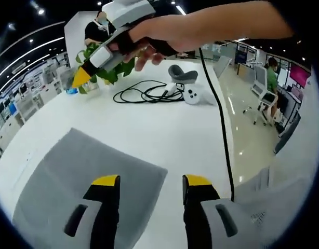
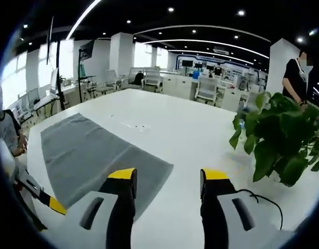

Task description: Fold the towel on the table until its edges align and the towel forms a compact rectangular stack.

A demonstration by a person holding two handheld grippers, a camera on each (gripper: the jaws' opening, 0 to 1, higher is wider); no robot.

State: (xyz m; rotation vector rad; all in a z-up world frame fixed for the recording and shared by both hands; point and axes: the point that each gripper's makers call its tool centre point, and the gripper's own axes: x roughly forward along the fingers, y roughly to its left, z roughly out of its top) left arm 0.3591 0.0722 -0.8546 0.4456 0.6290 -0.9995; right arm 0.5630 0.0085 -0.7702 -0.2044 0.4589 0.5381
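Both my grippers, left gripper and right gripper, hang with jaws apart, holding nothing, above the grey towel. It lies flat and unfolded on the white table. It looks soft, light and limp, so I'd pinch its corners.

**Towel flat on the table, clutter at the far side**

In the left gripper view the towel lies flat on the table, under the left gripper. Beyond it sit a coiled cable and a controller, with the right gripper above them. In the right gripper view a potted plant stands right of the towel.
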